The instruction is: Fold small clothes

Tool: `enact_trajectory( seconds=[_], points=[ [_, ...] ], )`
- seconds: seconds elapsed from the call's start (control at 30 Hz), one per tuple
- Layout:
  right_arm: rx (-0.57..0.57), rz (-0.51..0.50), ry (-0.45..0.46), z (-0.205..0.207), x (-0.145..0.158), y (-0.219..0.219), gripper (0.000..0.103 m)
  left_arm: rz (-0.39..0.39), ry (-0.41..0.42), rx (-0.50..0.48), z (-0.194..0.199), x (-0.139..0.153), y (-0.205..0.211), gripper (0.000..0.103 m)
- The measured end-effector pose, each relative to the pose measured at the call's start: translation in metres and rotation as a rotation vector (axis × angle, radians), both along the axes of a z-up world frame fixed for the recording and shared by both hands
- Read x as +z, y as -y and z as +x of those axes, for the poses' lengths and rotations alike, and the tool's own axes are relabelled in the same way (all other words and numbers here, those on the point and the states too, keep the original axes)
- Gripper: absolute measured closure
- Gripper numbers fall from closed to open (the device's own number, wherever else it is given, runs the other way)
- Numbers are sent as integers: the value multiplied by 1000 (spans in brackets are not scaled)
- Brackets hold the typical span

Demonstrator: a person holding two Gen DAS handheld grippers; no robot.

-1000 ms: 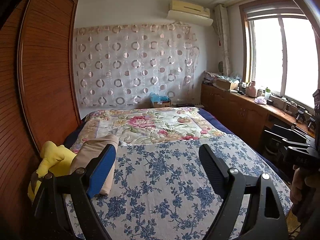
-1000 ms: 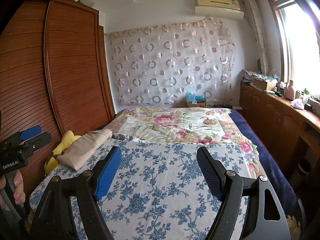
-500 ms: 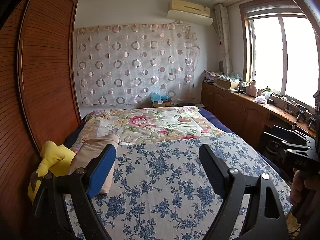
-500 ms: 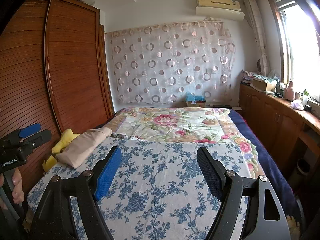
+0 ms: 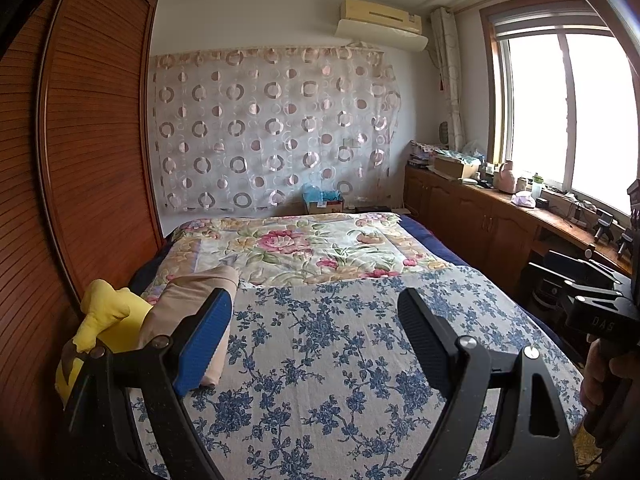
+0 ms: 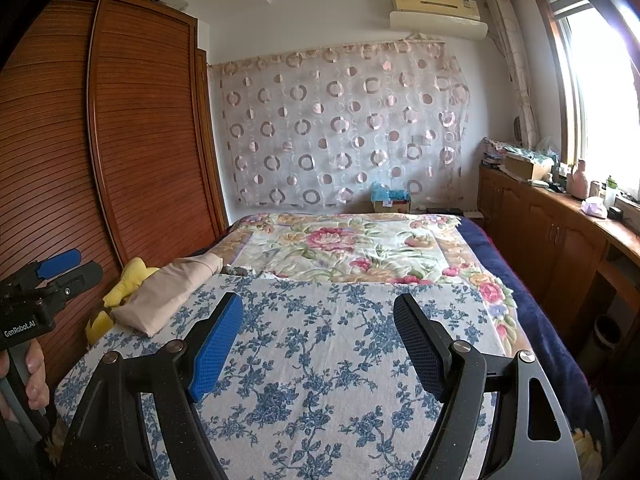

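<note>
This is a home bedroom. A bed (image 6: 332, 360) with flowered covers fills it; a wooden wardrobe (image 6: 132, 140) stands beside the bed, an air conditioner (image 6: 436, 12) hangs above its far end.

L hand-held gripper (image 5: 316, 336): black frame, blue pad, silver screws | R hand-held gripper (image 6: 318, 340): same; "GenRobot.AI" mark

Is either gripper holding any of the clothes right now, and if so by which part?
Nothing is held. The left gripper and right gripper are both open above the bed; the beige garment lies untouched.
</note>
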State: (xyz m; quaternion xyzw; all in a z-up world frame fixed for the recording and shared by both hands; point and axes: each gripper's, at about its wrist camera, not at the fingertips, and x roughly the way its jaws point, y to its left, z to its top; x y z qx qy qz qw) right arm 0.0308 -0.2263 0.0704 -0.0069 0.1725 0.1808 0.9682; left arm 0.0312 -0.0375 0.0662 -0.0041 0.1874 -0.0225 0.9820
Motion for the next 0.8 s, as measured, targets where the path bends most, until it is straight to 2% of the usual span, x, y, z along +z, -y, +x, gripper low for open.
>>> enact_trajectory(
  seconds=[0.8],
  points=[
    [-2, 2, 2, 0, -1, 1, 24, -3, 3, 0, 0, -1, -4, 17]
  ],
)
